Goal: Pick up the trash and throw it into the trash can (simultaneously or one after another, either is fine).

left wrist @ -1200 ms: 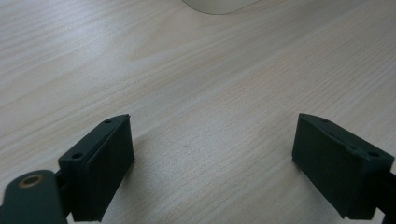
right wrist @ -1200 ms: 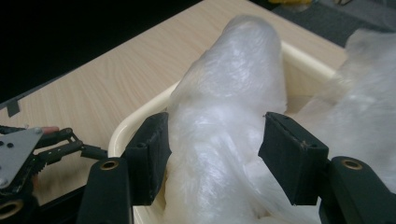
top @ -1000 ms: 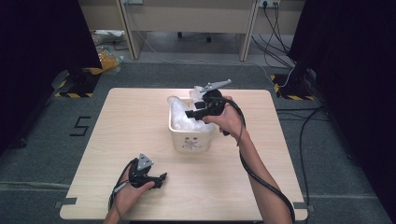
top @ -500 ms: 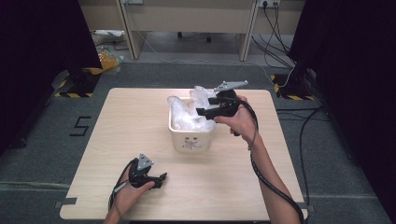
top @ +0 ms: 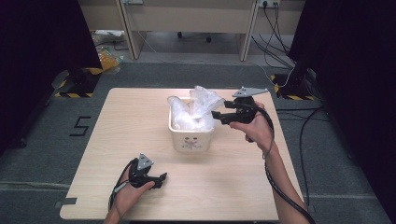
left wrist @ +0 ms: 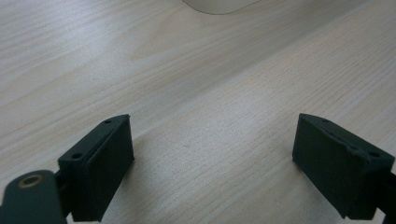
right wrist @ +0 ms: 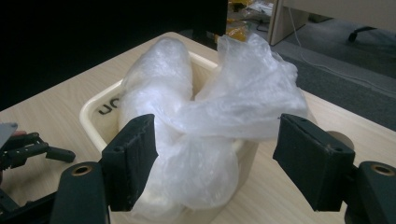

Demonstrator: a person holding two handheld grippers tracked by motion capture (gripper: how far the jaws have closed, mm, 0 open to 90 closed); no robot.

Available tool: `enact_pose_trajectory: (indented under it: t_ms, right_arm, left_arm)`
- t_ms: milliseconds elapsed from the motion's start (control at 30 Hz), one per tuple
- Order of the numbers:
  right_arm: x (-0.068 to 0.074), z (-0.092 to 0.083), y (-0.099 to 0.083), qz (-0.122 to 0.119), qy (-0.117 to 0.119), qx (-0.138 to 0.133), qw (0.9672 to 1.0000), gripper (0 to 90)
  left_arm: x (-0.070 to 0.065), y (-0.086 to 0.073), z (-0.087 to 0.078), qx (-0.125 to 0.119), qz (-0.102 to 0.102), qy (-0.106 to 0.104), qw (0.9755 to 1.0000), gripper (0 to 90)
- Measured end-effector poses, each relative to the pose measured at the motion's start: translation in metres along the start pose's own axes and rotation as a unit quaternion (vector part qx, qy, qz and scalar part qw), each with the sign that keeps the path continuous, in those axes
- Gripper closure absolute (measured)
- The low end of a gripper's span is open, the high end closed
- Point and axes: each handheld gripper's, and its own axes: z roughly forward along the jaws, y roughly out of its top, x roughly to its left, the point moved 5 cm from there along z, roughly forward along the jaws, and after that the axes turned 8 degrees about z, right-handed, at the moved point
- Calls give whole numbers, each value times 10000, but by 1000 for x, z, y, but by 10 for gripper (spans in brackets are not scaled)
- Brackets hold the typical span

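Wooden table (top: 116, 140): right hand-held gripper (top: 215, 115) level beside plastic bag (top: 198, 109), jaws just opening, empty; left hand-held gripper (top: 162, 177) resting, apart.

Right claw (top: 215, 115) raised, jaws just opening; left claw (top: 161, 178) low, jaws apart.

Black "5" (top: 82, 126) marked on the grey floor, at about 9 o'clock from the table (top: 116, 154). Cream bin (top: 191, 140) at table centre: small dark print on its near face, too small to read in the high view. In the right gripper view, dark letters (right wrist: 108, 107) on the bin rim at 9 o'clock, reading roughly "UC", partly hidden by the clear plastic bag (right wrist: 205, 116). Nothing else legible.
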Motion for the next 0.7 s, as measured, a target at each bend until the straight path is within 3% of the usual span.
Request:
enact_pose_trajectory:
  t_ms: [333,700]
  right_arm:
    - [-17,-23,-23,112,-212,-75,9997,291]
    - [-25,-32,-50,233,-345,-157,9990,291]
  left_arm:
    - [0,0,0,-10,-2,11,10000,115]
    - [1,0,0,28,30,18,10000,113]
